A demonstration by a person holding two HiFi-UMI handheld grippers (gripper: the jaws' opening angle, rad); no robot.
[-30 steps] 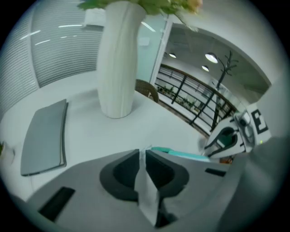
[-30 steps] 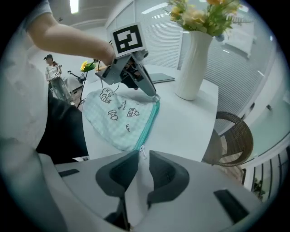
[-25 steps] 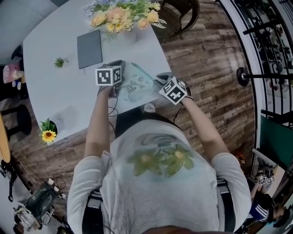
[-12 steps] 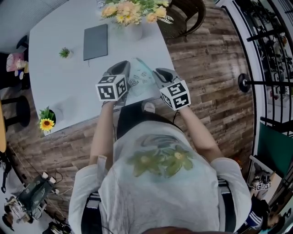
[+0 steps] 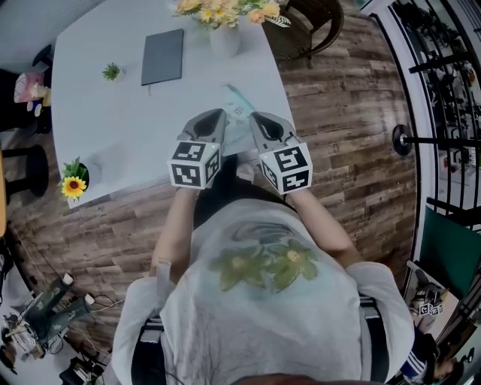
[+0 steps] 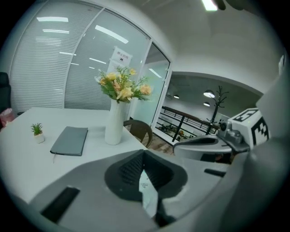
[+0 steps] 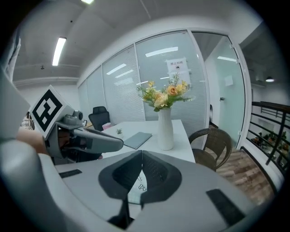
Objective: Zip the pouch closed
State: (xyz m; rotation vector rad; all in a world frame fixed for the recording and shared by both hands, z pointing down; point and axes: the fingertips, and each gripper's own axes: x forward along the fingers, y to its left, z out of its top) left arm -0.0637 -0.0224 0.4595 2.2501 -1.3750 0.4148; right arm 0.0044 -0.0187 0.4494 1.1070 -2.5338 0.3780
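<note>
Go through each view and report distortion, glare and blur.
Head view: fisheye bows the table edge and railing; corners go dark. Left gripper view: blinds curve, the ceiling lamp blows out, the near pouch is soft. Right gripper view: strip light glares; black rim vignette.

Both arms reach forward with the left gripper [image 5: 217, 114] and right gripper [image 5: 255, 117] side by side, their fingers just closed, each pinching the pouch [image 5: 237, 103].

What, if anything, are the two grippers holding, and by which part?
Both hold the pouch: the left gripper and the right gripper, jaws just closed, each pinch a thin edge of it, one on either side.
</note>
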